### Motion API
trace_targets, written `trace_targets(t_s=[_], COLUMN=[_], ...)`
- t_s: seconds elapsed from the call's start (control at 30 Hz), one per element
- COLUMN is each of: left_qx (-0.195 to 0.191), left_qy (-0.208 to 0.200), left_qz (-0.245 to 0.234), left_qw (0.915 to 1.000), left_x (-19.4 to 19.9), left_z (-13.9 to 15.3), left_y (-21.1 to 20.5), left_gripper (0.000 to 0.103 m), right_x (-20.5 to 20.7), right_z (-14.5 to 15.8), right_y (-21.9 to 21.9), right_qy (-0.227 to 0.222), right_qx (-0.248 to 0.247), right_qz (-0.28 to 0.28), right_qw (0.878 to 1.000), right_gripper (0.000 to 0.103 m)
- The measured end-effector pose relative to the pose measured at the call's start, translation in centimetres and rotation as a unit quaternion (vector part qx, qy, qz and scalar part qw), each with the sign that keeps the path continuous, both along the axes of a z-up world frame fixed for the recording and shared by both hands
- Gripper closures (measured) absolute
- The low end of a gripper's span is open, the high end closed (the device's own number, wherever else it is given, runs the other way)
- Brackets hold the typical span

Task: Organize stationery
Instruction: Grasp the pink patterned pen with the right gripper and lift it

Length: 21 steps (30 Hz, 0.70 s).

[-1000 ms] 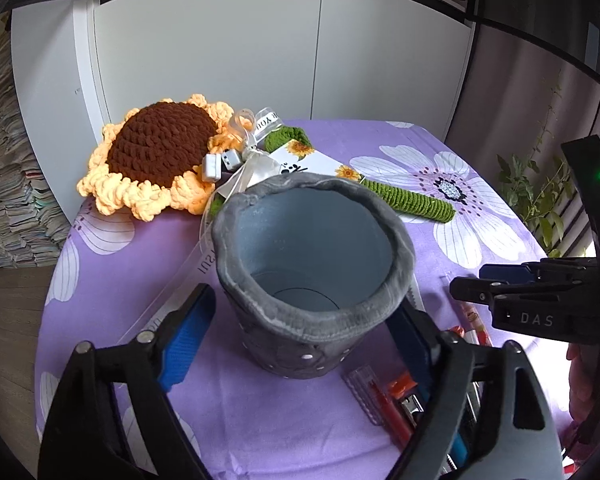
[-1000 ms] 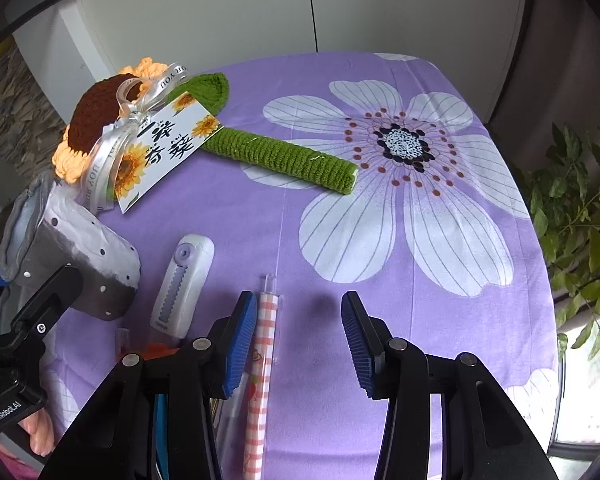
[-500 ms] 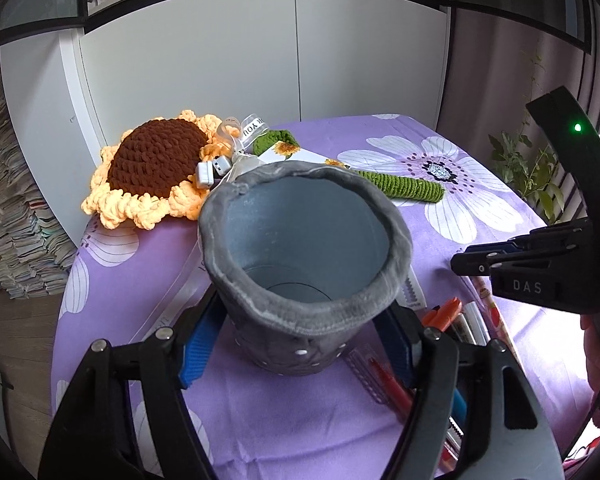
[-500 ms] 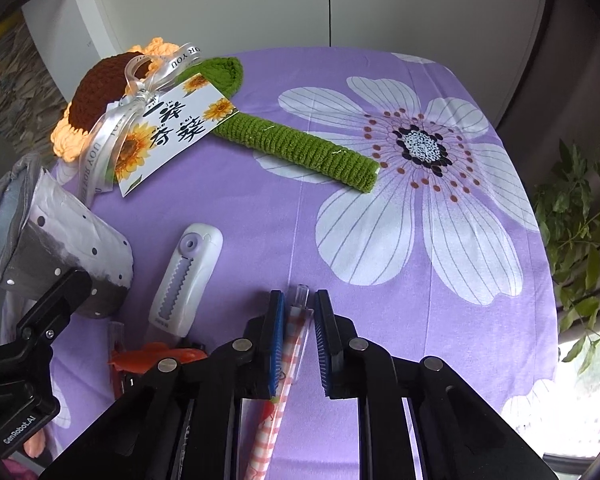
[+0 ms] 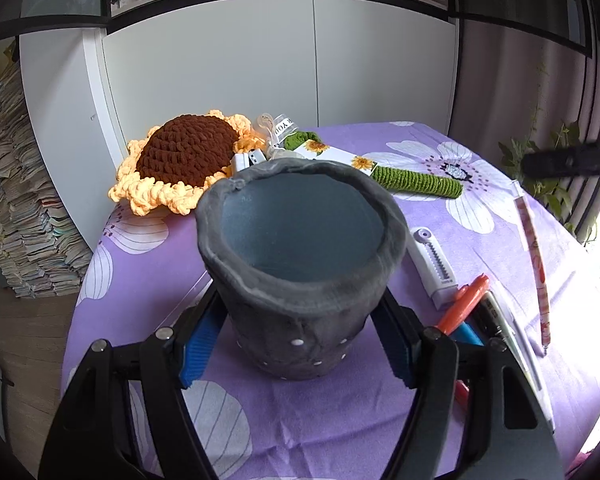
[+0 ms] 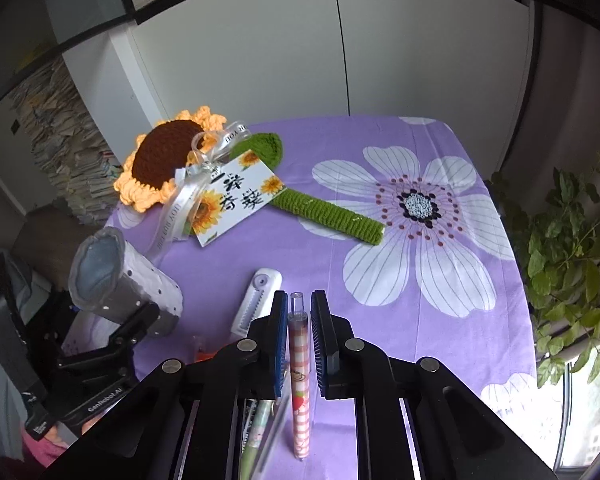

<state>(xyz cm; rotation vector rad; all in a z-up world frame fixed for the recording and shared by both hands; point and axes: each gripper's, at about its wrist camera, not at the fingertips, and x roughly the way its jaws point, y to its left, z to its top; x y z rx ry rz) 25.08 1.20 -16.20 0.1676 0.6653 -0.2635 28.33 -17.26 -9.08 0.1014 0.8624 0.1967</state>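
At the far left of the purple flowered tablecloth (image 5: 340, 420), a crocheted sunflower (image 5: 184, 160) with a brown centre and orange petals was laid flat, its green knitted stem (image 5: 416, 182) stretched toward the right beneath a white gift tag (image 6: 236, 196).

In front of it, a grey felt pen pot (image 5: 300, 264) was held by the left gripper (image 5: 296, 344). The blue pads were pressed against the pot's two sides near its base, so the tongs were clenched around it at a wide spread. The pot was tipped, its open mouth turned toward the camera, and its inside appeared empty.

Just to the right of the pot, a white correction-tape dispenser (image 5: 434, 270) was lying on the cloth, with an orange-handled item (image 5: 462, 308) and several pens (image 5: 500, 332) beside it.

Farther right, a pink checked pen (image 6: 299, 380) was gripped lengthwise between the narrow pads of the right gripper (image 6: 299, 344), whose jaws had just been closing on it. The pen was seen lifted clear of the cloth, its clear cap (image 6: 296, 301) projecting past the fingertips.
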Motion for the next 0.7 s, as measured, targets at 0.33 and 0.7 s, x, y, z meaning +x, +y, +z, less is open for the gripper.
trace_targets(t_s=[0.33, 0.7], left_qx=[-0.020, -0.017], left_qy=[0.013, 0.027], left_qz=[-0.006, -0.004], left_qw=[0.9997, 0.9995], left_x=[0.4, 0.7], left_z=[-0.1, -0.5], left_y=[0.4, 0.3], left_gripper=[0.033, 0.032], right_x=[-1.4, -0.4], right_z=[6.4, 0.3], right_y=[2.7, -4.1], right_qy=[-0.095, -0.063], right_qx=[-0.024, -0.019], right_qz=[0.047, -0.055], right_qw=[0.994, 0.996], right_gripper=[0.091, 0.075])
